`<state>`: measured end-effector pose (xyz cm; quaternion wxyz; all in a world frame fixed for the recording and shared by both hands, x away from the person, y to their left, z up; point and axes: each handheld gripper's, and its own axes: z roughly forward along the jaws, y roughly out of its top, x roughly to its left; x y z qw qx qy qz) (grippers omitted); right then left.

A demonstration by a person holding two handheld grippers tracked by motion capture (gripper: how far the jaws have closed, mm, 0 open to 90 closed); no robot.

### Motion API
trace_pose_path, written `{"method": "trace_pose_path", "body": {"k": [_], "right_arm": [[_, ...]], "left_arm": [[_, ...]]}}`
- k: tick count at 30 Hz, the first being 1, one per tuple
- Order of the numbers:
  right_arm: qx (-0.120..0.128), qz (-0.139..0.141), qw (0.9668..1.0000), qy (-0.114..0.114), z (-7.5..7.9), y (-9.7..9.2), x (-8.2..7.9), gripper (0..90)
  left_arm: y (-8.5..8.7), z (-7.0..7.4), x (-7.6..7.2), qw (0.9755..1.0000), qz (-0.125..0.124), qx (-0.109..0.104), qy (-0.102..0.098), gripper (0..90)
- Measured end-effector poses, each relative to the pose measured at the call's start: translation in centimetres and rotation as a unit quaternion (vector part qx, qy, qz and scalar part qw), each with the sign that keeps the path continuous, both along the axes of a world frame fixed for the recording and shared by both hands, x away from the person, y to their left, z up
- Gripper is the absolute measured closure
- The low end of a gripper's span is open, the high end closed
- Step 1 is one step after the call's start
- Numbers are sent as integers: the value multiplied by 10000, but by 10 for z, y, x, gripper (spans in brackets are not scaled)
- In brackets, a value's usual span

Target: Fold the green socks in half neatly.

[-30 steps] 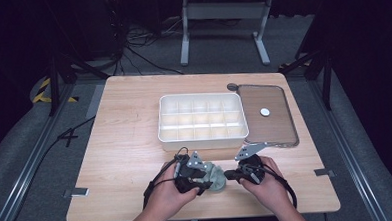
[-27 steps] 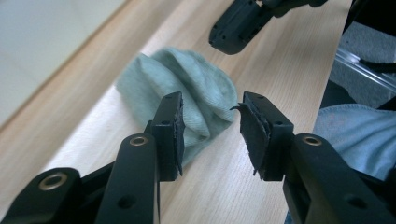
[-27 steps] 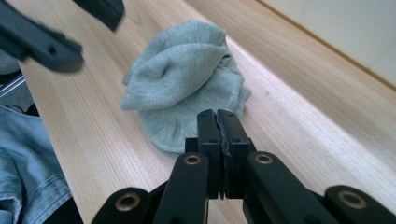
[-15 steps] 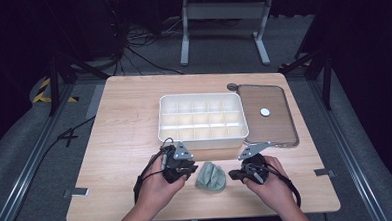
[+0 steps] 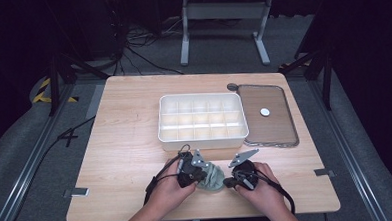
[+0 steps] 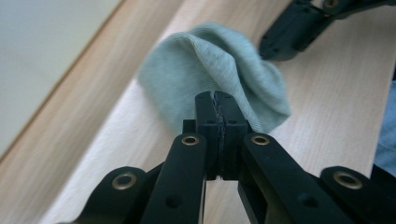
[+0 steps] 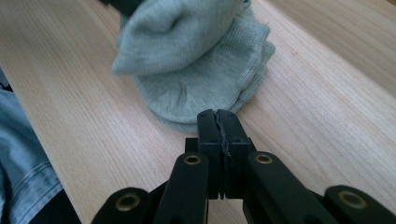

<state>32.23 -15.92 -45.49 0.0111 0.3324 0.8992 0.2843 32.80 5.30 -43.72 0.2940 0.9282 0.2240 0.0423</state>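
High view: I hold my left gripper (image 5: 202, 171) and my right gripper (image 5: 230, 180) low at the near edge of the wooden table (image 5: 129, 123), one on each side of a bunched grey-green sock (image 5: 214, 176). The sock lies on the table top between the two grippers, just in front of a white compartment tray (image 5: 203, 117). The tray stands at the table's middle. A brownish lid (image 5: 269, 118) with a small white disc (image 5: 265, 111) on it lies flat just beside the tray, on its right.

Left gripper view: my left gripper (image 6: 217, 100) has its jaws pressed together, having just been closing. The tips sit against the near side of the sock (image 6: 219, 70). I cannot tell whether a fold of fabric is caught between them. The sock is humped up, with one fold raised. Beyond it, the black jaws of my right gripper (image 6: 275, 46) reach in at the sock's far edge.

Right gripper view: my right gripper (image 7: 217, 116) has its jaws pressed together, tips at the lower edge of the sock (image 7: 196, 56). Whether they pinch the fabric I cannot tell. The sock is doubled over itself, the upper fold resting on the lower layers. Blue denim (image 7: 23, 154) shows at the left edge.
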Motion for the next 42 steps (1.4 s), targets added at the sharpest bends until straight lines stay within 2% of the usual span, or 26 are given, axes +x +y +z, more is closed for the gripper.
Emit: {"method": "trace_pose_path", "body": {"k": [8, 14, 16, 19, 20, 21, 23, 24, 27, 28, 32, 33, 35, 38, 39, 40, 41, 42], "right_arm": [[1, -38, 10000, -32, -1, 3, 1, 891], [63, -62, 10000, -18, 2, 0, 1, 890], [149, -110, 9997, -131, 11, -3, 0, 891], [279, -148, 9990, -310, 23, -5, -1, 892], [563, -143, 9969, -522, 33, -4, -3, 894], [563, -143, 9969, -522, 33, -4, -3, 894], [806, -71, 9947, -641, 38, 2, -5, 894], [848, -30, 9940, -697, 38, 6, -6, 894], [793, 39, 9945, -684, 33, 18, -3, 892], [778, 37, 9948, -656, 30, 20, -1, 890], [600, 18, 9967, -545, 19, 20, 2, 880], [535, 4, 9971, -546, 17, 19, 2, 876], [486, -23, 9973, -546, 15, 18, 3, 871], [508, 65, 9972, -539, 12, 16, 2, 865], [497, 82, 9972, -552, 12, 16, 2, 867], [483, 136, 9972, -561, 11, 17, 3, 868], [483, 136, 9972, -561, 11, 17, 3, 868], [481, 198, 9971, -553, 10, 18, 3, 871]], "left_arm": [[-14, -10, -8, 9995, -263, 80, 145, 894], [-15, -15, -8, 9996, -141, -23, 250, 868], [-14, -16, -9, 9996, -72, -98, 245, 860], [-15, -15, -10, 9997, -85, -47, 237, 855], [-15, -15, -11, 9997, -51, -80, 203, 845], [-15, -15, -11, 9997, -43, -90, 208, 845], [-15, -15, -12, 9998, -68, -90, 164, 836], [-15, -15, -12, 9998, -73, -94, 167, 829], [-15, -14, -13, 9997, -64, -125, 200, 822], [-15, -15, -14, 9995, -18, -205, 230, 819], [-12, -13, -14, 9994, -82, -244, 216, 809], [-11, -13, -15, 9992, -48, -330, 208, 807], [-10, -12, -15, 9991, -65, -351, 210, 794], [0, -3, -11, 9973, -75, -702, 185, 767], [4, 0, -9, 9963, -10, -833, 189, 771], [13, 6, -2, 9941, 160, -1064, 101, 772], [13, 6, -2, 9941, 160, -1064, 101, 774], [15, 7, 1, 9936, 233, -1105, -46, 774]]}}
